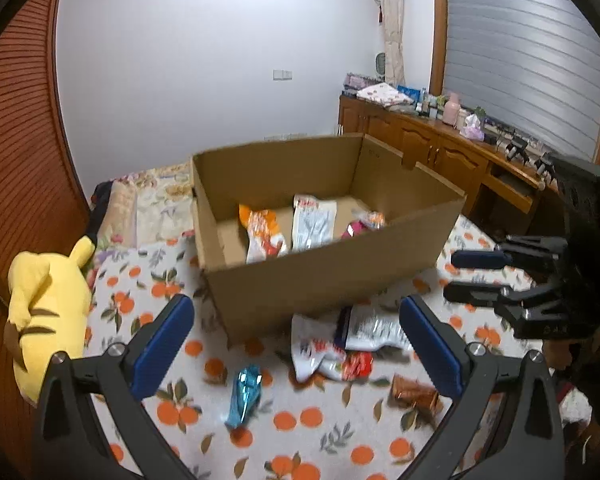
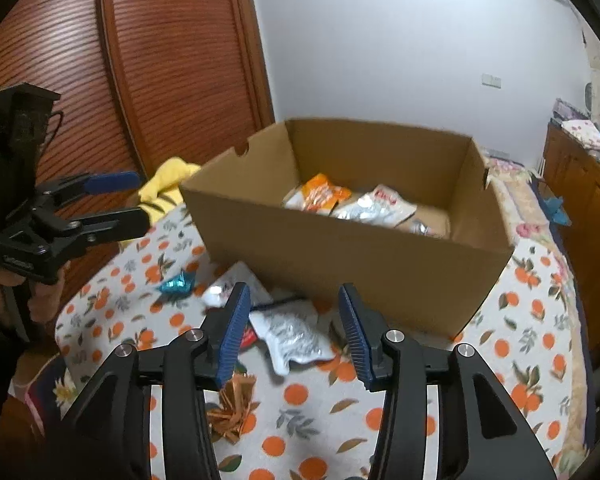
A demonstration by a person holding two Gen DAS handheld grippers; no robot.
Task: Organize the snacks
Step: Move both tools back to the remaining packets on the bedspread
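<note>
An open cardboard box [image 1: 332, 280] stands on the bed and holds an orange snack bag [image 1: 262, 234], a white snack bag [image 1: 314, 220] and a pink one [image 1: 360, 226]. In front of it lie a silver bag [image 1: 374, 330], a white-and-red bag [image 1: 324, 358], a blue foil snack [image 1: 247, 394] and a brown wrapper [image 1: 414, 394]. My left gripper [image 1: 296, 328] is open and empty above these loose snacks. My right gripper [image 2: 292, 312] is open and empty over the silver bag [image 2: 290, 334]; it also shows at the right of the left wrist view [image 1: 466, 276].
The bed sheet [image 1: 300, 440] has an orange-fruit print. A yellow plush toy [image 1: 46, 312] lies at the left bed edge beside a wooden wardrobe [image 2: 160, 60]. A wooden sideboard [image 1: 440, 148] with clutter stands along the right wall.
</note>
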